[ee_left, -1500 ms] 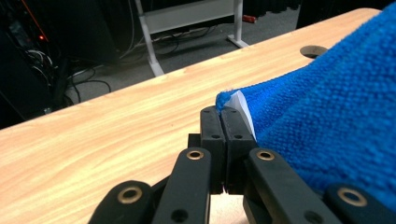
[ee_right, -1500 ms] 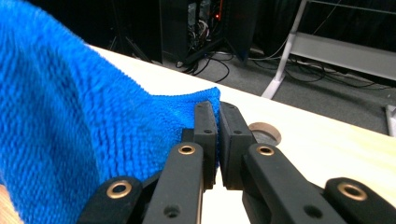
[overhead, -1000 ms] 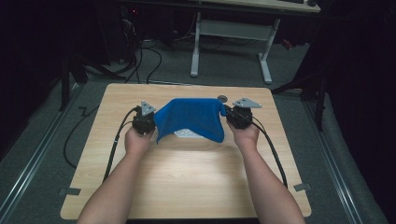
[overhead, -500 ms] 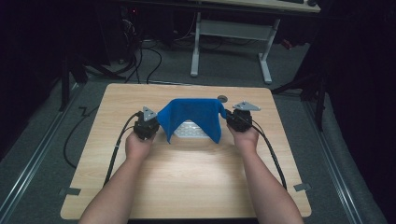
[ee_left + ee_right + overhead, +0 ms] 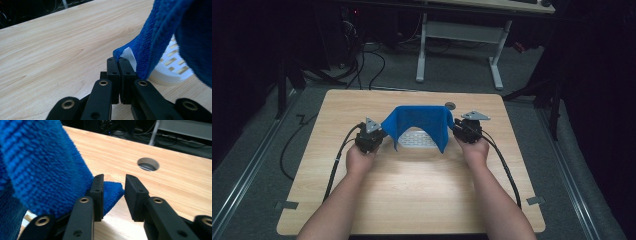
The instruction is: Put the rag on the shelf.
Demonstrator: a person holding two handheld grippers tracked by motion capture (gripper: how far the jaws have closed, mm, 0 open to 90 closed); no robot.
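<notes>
**Blue cloth over white slotted tray**

High view, centre: blue terry cloth (image 5: 418, 123) draped between grippers, above white slotted plastic tray (image 5: 414, 139) on pale wooden table (image 5: 412, 190).

Left gripper view: left gripper (image 5: 119, 65) clamped on cloth corner, lower centre.

Right gripper view: right gripper (image 5: 113, 185) parted, cloth corner lying loose between. Best lowered evenly, edges squared over tray.

On the table (image 5: 412, 190) a cloth (image 5: 419, 120) hangs between the two grippers, in the far half of the top. The left gripper (image 5: 379, 134) is at the cloth's left corner, the right gripper (image 5: 455, 131) at its right corner. Under the cloth, on the table, lies a slotted tray (image 5: 414, 140) (partly covered by the hanging edges). Behind the cloth's right end a round hole (image 5: 450, 105) sits in the table top, near the far edge. Behind the table, on the floor, stands a desk frame (image 5: 457, 40).
</notes>
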